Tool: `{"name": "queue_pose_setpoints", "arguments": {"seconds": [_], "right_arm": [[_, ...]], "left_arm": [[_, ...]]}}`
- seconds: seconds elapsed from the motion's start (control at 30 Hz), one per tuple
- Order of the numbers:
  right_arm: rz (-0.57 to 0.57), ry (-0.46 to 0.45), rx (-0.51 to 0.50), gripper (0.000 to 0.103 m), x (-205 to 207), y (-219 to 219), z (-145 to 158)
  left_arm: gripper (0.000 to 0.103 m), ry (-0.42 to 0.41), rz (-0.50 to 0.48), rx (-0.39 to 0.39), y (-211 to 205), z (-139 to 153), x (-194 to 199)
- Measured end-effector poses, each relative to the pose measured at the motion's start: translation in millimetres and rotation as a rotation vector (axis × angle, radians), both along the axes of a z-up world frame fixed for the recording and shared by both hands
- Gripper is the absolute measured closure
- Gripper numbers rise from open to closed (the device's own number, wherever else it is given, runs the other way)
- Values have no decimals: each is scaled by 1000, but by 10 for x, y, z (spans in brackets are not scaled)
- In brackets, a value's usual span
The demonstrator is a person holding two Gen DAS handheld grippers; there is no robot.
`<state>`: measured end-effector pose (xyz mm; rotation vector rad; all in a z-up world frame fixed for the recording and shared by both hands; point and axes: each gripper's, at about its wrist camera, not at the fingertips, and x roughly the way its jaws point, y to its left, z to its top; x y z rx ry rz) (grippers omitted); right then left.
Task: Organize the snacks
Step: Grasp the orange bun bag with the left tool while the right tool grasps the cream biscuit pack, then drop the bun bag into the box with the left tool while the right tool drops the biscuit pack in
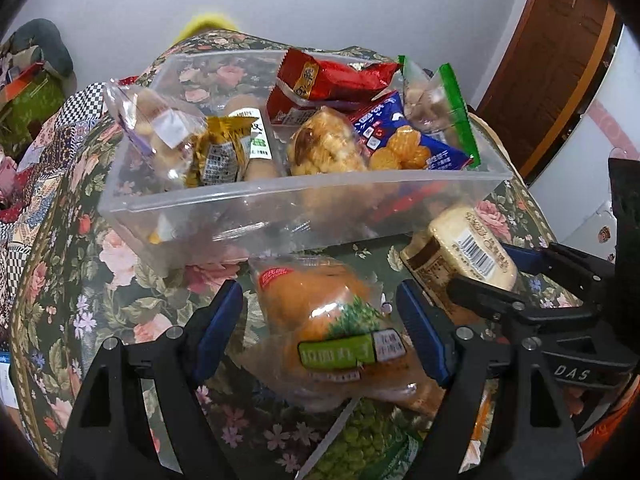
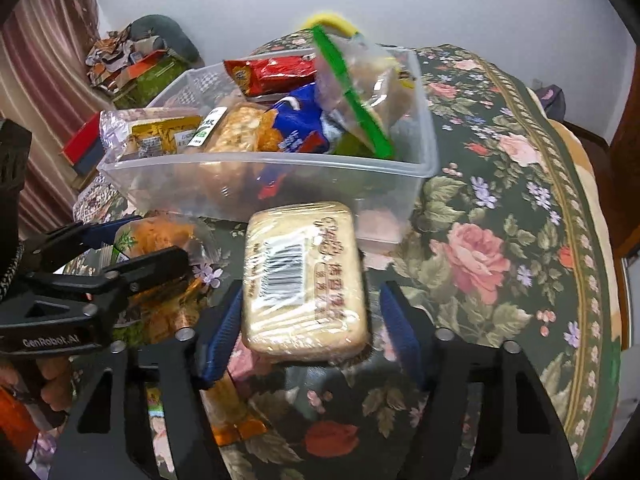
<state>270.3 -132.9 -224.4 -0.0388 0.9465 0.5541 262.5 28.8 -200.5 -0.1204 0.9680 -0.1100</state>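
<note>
A clear plastic bin (image 1: 280, 200) holds several wrapped snacks on a floral tablecloth; it also shows in the right wrist view (image 2: 320, 184). My left gripper (image 1: 320, 332) is open around an orange bread packet (image 1: 332, 320) lying in front of the bin, with gaps on both sides. My right gripper (image 2: 312, 332) is open around a pale wrapped cake block (image 2: 304, 276) with a barcode; the left pad looks close to it, the right pad stands apart. The block also shows in the left wrist view (image 1: 464, 252), with the right gripper (image 1: 520, 276) around it.
A green pea snack bag (image 1: 360, 444) lies under the bread packet near me. An orange wrapped bar (image 2: 232, 412) lies under my right gripper. The floral tablecloth (image 2: 500, 240) extends to the right. Boxes and clutter (image 2: 136, 68) stand beyond the table at the back left.
</note>
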Motion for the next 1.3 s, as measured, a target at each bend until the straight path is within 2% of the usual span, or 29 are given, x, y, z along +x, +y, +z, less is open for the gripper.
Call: {"name": "queue_pose_setpoints", "arguments": {"seconds": [0.03,0.2,0.23,0.27,0.3,0.37,0.5,0.63,0.97,1.3], "right_arm": [[8,5,1,50,5,36,-15],[6,0,6,50,-31,66,-31],[5,1,8,50,-35,58,-27],[5,1,8,50,-42,50,-17],[6,-2,7,51,-63,42,-9],[3,-10,7,51,-83,20,9],[-2,-22,30,51,-118,-33,82],[5,-61,37,51,-177,-45,217],[29,-154,83,51,-220,9,591],[30,-193,122,51,39,194,802]], "left_arm": [[24,6,0,-4,1,-25,9],[24,18,-6,-11,-3,-133,-26],[27,11,-8,-6,-10,-128,-48],[35,6,-14,-8,-16,-119,-69],[38,2,-17,-2,-21,-109,-88],[42,-11,-21,8,-22,-98,-137],[44,-23,-17,29,-9,-68,-248],[44,-46,-13,19,38,60,-350],[44,-171,-11,-6,84,648,-485],[44,-270,17,-4,201,1074,-174]]}}
